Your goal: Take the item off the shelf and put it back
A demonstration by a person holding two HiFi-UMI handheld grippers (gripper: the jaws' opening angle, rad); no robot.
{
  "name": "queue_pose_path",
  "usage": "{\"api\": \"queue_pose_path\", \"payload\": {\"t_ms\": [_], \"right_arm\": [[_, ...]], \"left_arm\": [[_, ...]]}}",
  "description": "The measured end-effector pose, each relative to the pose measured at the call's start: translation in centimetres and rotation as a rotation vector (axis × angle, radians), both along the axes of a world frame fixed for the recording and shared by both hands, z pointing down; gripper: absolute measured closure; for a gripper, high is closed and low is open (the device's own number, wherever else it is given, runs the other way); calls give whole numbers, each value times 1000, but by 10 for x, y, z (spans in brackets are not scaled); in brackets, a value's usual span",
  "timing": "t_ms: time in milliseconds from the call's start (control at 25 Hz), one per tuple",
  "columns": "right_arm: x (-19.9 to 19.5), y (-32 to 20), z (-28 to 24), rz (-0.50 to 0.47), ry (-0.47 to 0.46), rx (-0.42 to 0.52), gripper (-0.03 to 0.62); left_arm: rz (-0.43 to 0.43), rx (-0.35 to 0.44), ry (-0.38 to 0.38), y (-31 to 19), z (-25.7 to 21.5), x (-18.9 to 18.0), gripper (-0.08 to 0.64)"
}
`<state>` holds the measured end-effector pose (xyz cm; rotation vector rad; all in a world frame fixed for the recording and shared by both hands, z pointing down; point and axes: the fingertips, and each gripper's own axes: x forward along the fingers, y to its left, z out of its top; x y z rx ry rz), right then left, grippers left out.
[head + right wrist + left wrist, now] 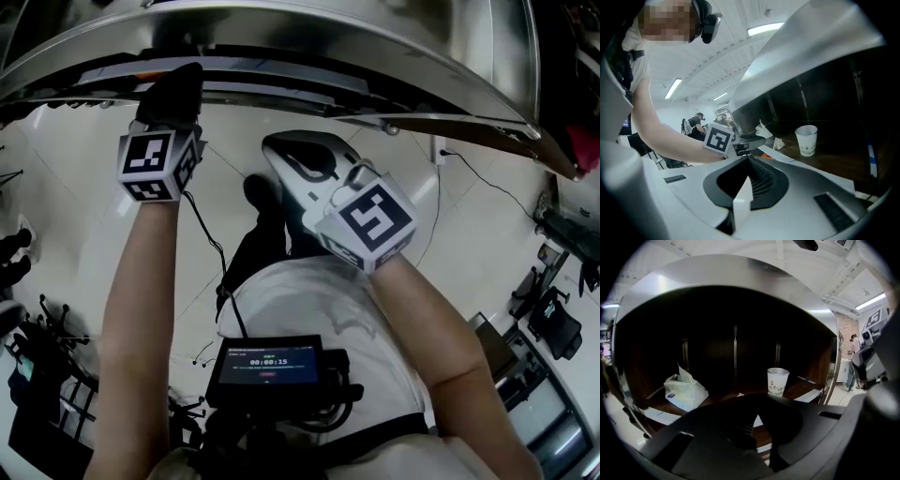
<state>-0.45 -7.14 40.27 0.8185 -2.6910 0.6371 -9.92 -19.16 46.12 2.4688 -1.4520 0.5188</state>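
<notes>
A white paper cup (pixel 777 381) stands upright on the dark wooden shelf (pixel 806 389), right of the middle. A white tissue pack (pixel 684 392) lies at the shelf's left. My black left gripper (pixel 749 427) is in front of the shelf edge, short of both, its jaws shut with nothing between them. In the head view the left gripper (pixel 173 82) reaches up under the shiny metal hood (pixel 328 56). My white right gripper (pixel 302 157) hangs lower and further back, and its jaws look shut and empty (pixel 747 180). The right gripper view shows the cup (pixel 806 139) and the tissue pack (pixel 764 131).
White paper strips (pixel 661 416) lie along the shelf's front edge, and a crumpled scrap (pixel 778 143) sits near the tissue pack. A curved metal frame rings the shelf opening. A person (pixel 853 362) stands far right. A small screen (pixel 267 361) hangs at my chest; cables and equipment lie on the floor.
</notes>
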Motion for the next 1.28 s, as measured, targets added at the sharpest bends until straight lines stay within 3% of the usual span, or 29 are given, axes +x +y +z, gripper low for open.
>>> {"api": "queue_pose_path", "payload": {"t_ms": [280,720,1000,1280], "right_arm": [[-1,12,-21,-24,-18,48,588],[-2,30,-58,-94,-26,127,588],[-15,44,-111,-146,-77,213,588],[-25,52,-160,-197,-157,242,588]], "left_arm": [[8,-16,5,49,-28,-4,557],[-7,-41,76,140,-84,-22,557],[-27,0,155,178,-135,-42,555],[56,95,203,190,-205,-14,555]]}}
